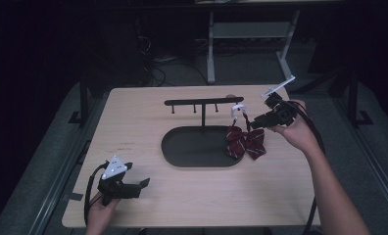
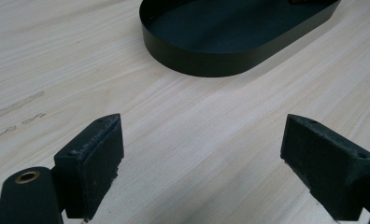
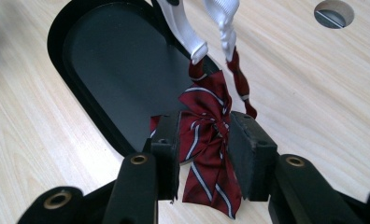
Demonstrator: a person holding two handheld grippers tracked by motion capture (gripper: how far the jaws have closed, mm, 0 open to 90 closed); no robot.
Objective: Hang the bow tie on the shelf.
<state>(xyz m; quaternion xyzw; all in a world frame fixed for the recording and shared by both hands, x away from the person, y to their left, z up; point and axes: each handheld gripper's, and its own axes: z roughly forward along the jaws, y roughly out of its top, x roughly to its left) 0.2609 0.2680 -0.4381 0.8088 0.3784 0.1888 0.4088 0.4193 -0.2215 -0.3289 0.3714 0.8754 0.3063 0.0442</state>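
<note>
Bow tie, maroon striped, hangs by its white strap from the stand's right end, over the tray's rim. Judged light, soft, floppy; best taken at the knot. Right claw brackets the knot, half open, pads apparently not pressing. Left claw wide open, empty, near the tray. No legible writing.

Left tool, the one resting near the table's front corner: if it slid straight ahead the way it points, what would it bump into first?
Most likely the black oval tray. The left tool stands open over bare table, with nothing between.
</note>
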